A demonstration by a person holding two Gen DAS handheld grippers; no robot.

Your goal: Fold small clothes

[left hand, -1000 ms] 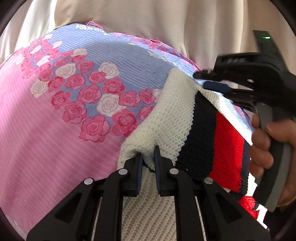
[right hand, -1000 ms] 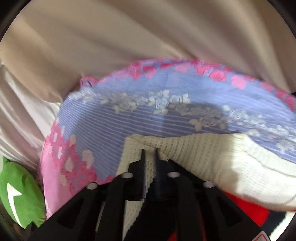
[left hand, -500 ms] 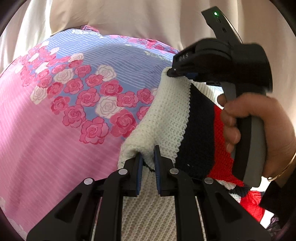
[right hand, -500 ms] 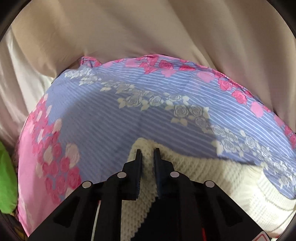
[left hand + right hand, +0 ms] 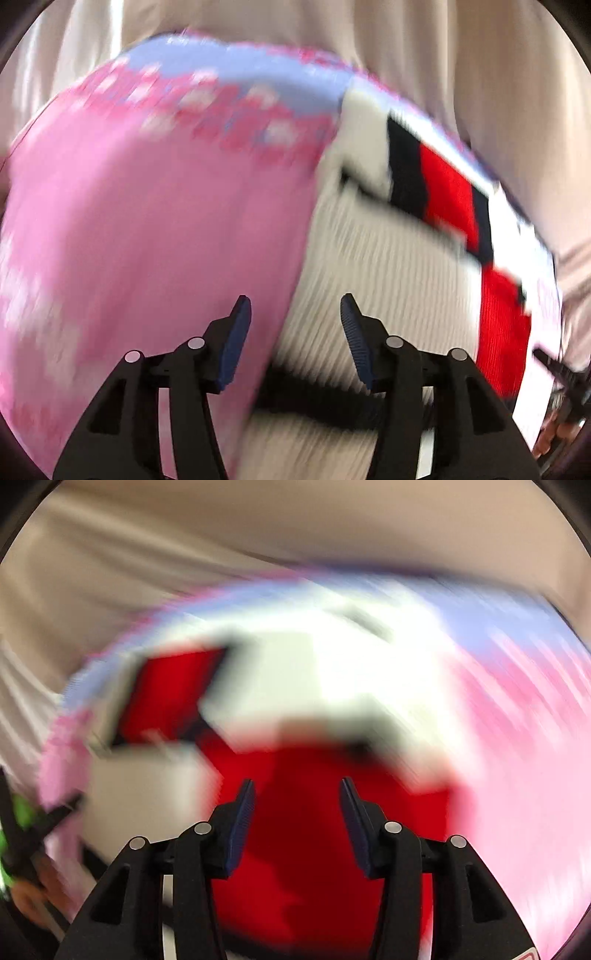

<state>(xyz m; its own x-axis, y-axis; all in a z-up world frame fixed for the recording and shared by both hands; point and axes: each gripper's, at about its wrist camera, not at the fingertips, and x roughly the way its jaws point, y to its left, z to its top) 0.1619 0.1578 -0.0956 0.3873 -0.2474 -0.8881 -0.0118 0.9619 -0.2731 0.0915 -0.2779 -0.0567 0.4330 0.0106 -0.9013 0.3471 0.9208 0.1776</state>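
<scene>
A small knit sweater [image 5: 373,258], cream with black and red blocks, lies on a pink and blue rose-print sheet [image 5: 147,206]. My left gripper [image 5: 295,314] hangs over the sweater's left edge with its jaws opening and nothing between the blue pads [image 5: 236,332]. In the right wrist view the sweater [image 5: 314,686] is blurred; its red part fills the lower middle. My right gripper [image 5: 297,794] is above that red part, jaws opening, nothing pinched. At the far right of the left wrist view a dark piece of the right gripper [image 5: 561,373] shows.
Beige draped cloth [image 5: 461,55] hangs behind the sheet. In the right wrist view a green thing [image 5: 14,819] shows at the left edge beside a dark tool part and a hand [image 5: 29,897]. Both views are smeared by motion.
Both grippers have let go of the cream sweater and opened. Both have pulled back from the fold, and the sweater now lies flat with its upper part folded down.
</scene>
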